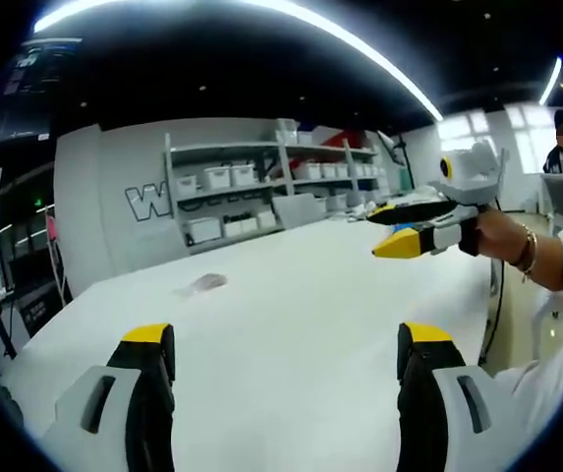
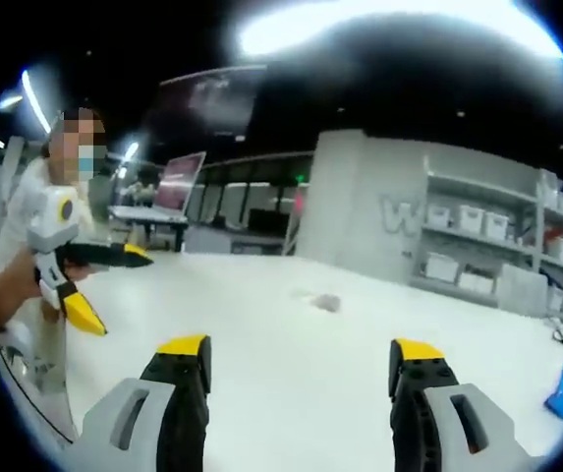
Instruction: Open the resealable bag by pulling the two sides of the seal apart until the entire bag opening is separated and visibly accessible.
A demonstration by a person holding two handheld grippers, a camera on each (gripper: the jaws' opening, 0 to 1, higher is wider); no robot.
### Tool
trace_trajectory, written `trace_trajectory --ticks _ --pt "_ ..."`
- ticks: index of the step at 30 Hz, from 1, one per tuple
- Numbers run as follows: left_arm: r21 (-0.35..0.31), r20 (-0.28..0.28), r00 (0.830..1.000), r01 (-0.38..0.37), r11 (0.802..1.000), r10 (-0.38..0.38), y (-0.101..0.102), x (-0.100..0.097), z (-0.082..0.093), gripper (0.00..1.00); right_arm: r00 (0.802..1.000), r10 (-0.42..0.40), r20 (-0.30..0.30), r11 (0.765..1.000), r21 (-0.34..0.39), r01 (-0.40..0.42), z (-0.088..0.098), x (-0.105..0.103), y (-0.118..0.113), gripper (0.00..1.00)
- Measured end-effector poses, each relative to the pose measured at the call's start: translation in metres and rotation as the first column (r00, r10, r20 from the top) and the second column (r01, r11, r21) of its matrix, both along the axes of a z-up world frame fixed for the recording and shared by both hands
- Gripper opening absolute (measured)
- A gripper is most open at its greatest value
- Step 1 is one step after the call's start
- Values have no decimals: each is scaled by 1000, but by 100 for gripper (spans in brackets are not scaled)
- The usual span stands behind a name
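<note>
Grippers left point(image 1: 286, 369) and right point(image 2: 301, 379), jaws spread, empty, above white table point(image 1: 291, 295); resealable bag point(image 1: 202, 285) at 11 o'clock, well apart.

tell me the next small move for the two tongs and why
Probably bring both tongs forward and down toward the small clear bag lying flat on the white table. The left tongs and right tongs are both open, held above the table and well short of the bag, holding nothing.
</note>
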State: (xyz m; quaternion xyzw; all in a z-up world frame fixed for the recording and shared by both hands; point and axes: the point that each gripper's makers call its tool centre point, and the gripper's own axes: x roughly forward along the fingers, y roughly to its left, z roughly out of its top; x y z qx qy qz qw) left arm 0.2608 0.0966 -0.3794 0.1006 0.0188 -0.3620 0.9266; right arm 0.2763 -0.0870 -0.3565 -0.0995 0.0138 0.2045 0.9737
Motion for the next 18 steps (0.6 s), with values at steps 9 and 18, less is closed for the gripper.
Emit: trace_trajectory --ticks 9,18 --pt "1 -8 1000 -12 1000 12 3 3 -3 93 1000 -17 -8 996 -90 17 -10 7 -1 72" --pt "-1 -15 1000 -27 1000 27 7 6 -5 93 1000 -8 -28 991 -136 4 -18 17 1 68"
